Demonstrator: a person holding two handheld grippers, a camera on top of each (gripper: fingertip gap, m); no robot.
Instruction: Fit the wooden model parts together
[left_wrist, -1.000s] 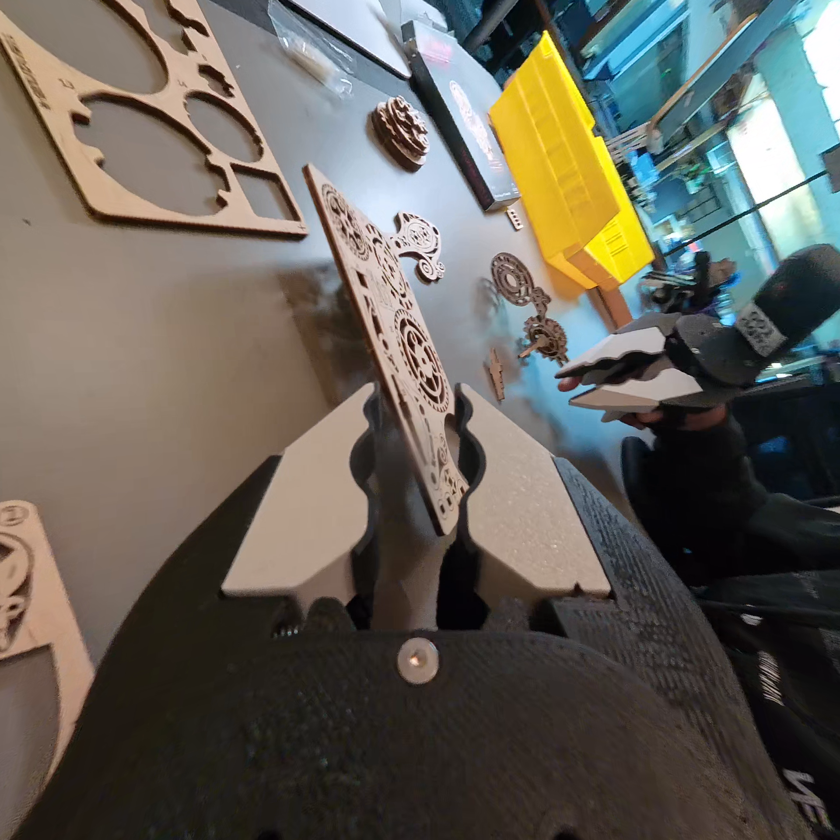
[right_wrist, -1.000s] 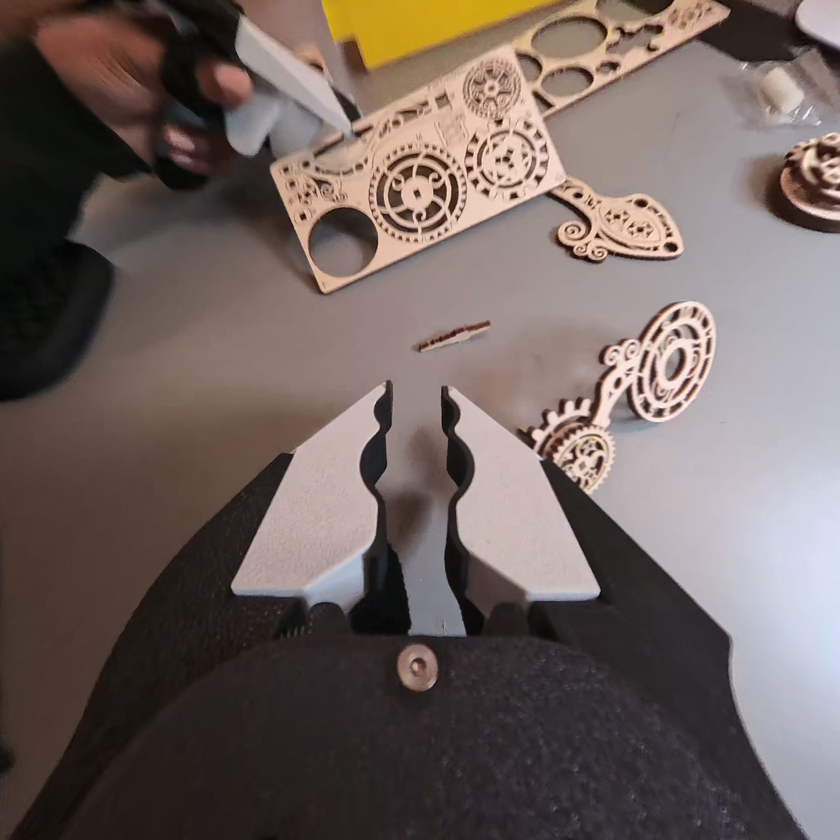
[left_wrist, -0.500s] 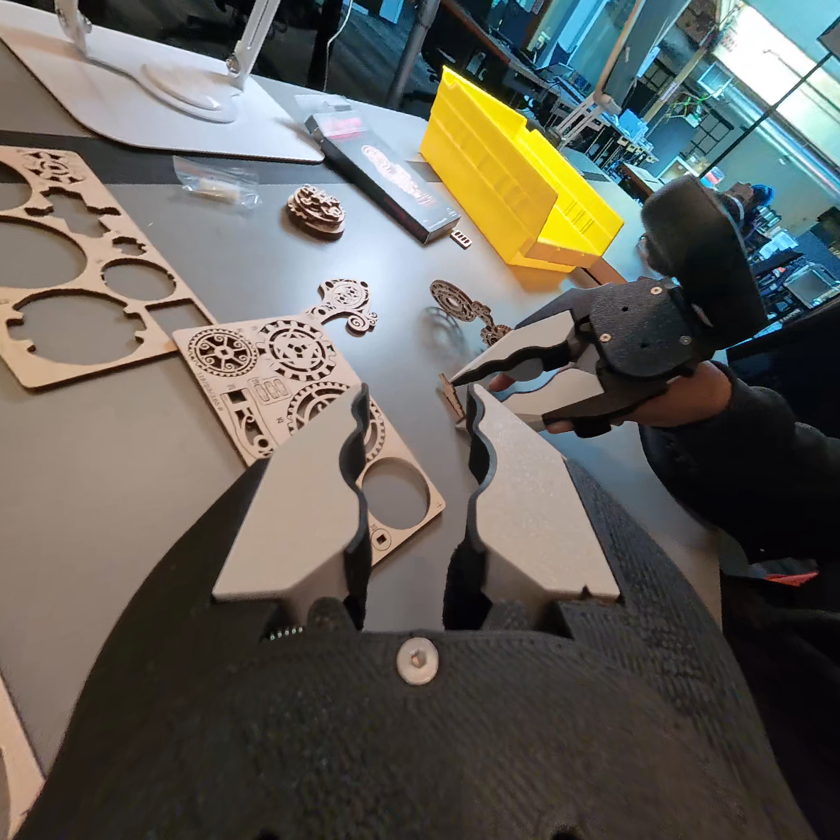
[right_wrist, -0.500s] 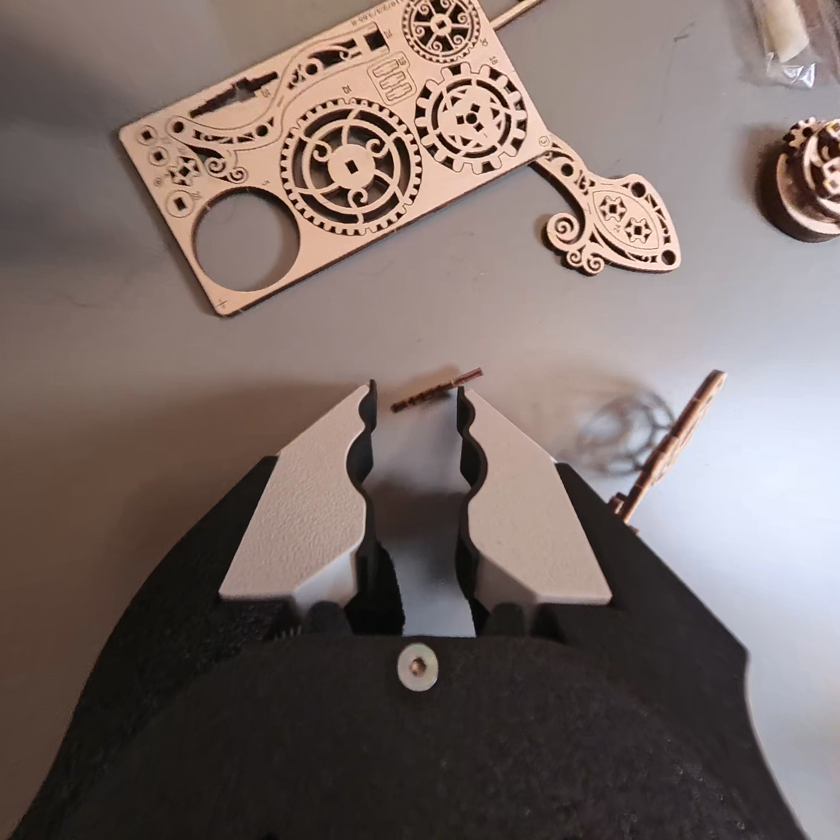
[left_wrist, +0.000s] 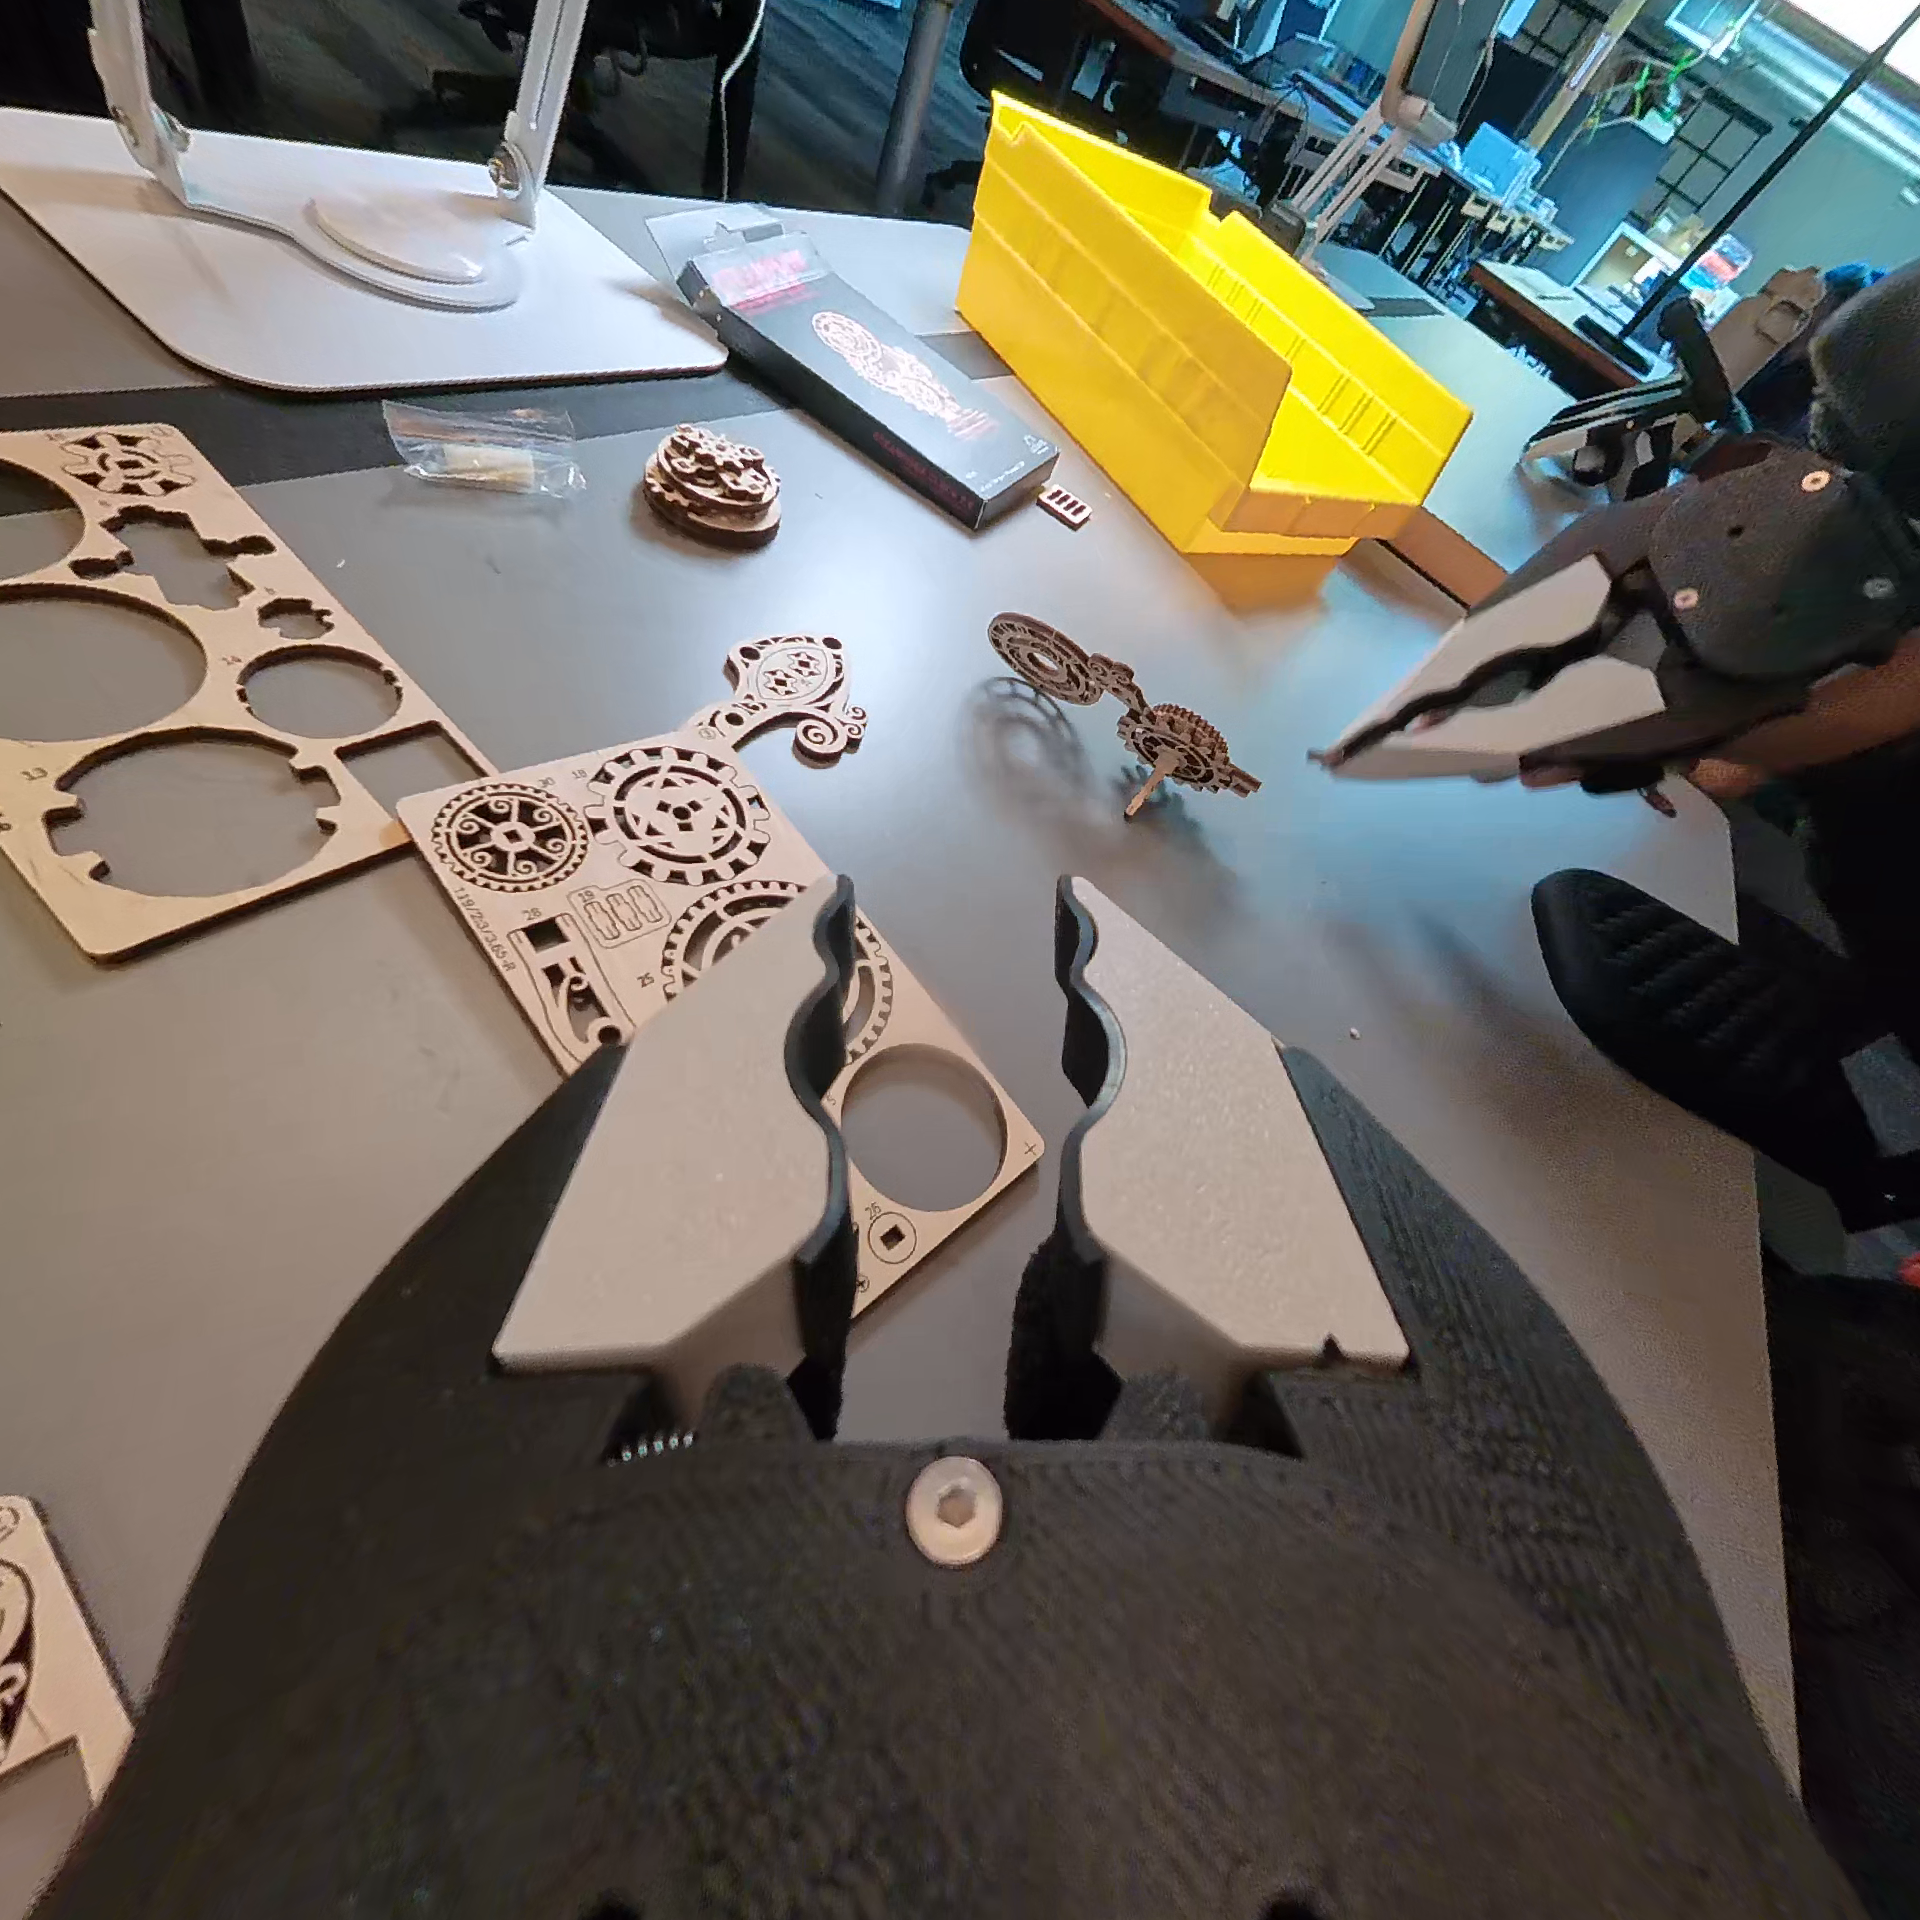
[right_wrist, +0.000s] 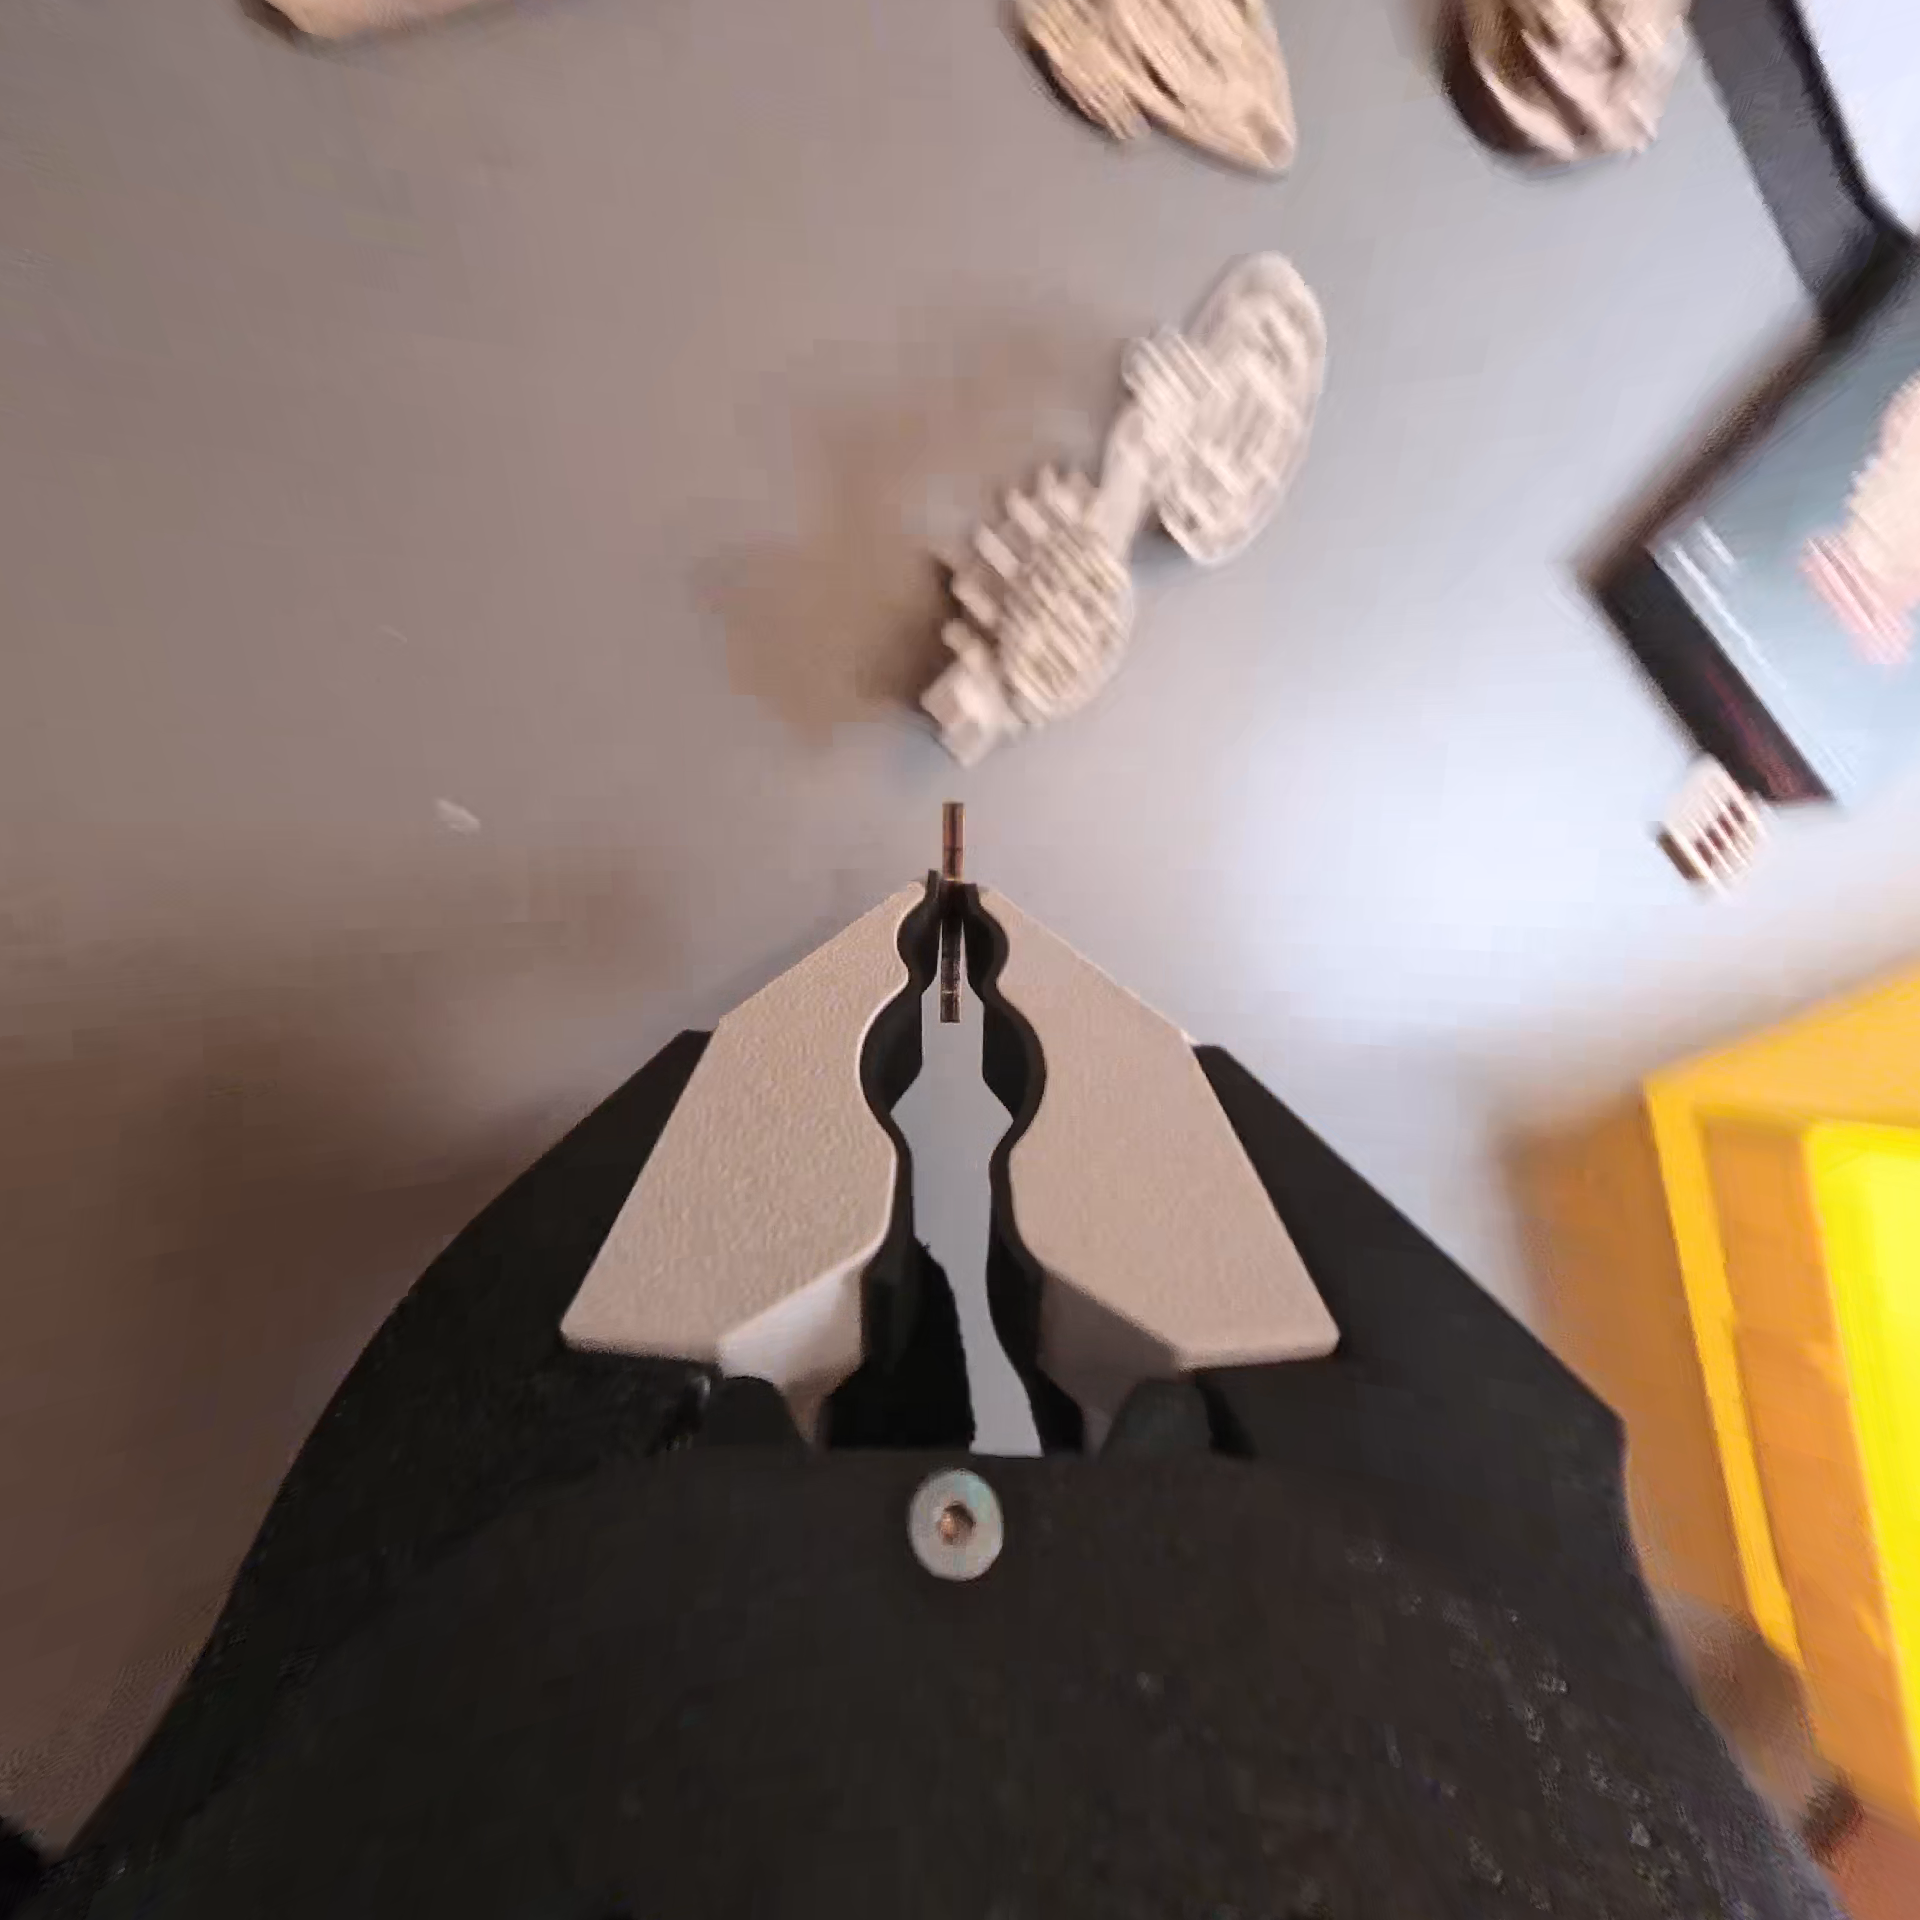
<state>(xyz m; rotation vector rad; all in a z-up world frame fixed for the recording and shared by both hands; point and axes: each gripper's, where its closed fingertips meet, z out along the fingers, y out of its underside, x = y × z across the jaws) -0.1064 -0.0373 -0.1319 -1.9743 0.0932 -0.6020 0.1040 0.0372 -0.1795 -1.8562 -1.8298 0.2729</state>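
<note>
My left gripper (left_wrist: 951, 899) is open and empty above the corner of a wooden gear sheet (left_wrist: 717, 925) that lies flat on the grey table (left_wrist: 260, 1039). My right gripper (right_wrist: 951, 883) is shut on a small wooden pin (right_wrist: 952, 847), which sticks out past the fingertips. It is raised above the table at the right of the left wrist view (left_wrist: 1340, 758). A gear-and-disc wooden assembly (left_wrist: 1122, 707) stands propped on the table between the grippers, blurred in the right wrist view (right_wrist: 1132, 499). A scroll-shaped wooden piece (left_wrist: 790, 696) lies beside the sheet.
A large punched-out wooden frame (left_wrist: 156, 665) lies at the left. A stacked gear model (left_wrist: 712, 483), a small plastic bag (left_wrist: 483, 447), a black box (left_wrist: 873, 384), a yellow bin (left_wrist: 1195, 353) and a white stand base (left_wrist: 312, 270) sit farther back. The table edge runs along the right. Left tips to right tips: about 25 centimeters. My left gripper is the nearer one to the scroll-shaped wooden piece (left_wrist: 790, 696): about 15 centimeters, against 20 centimeters.
My left gripper let go of the gear sheet, which now lies flat, and stays open. My right gripper closed on the small pin, lifted it off the table and swung right.
</note>
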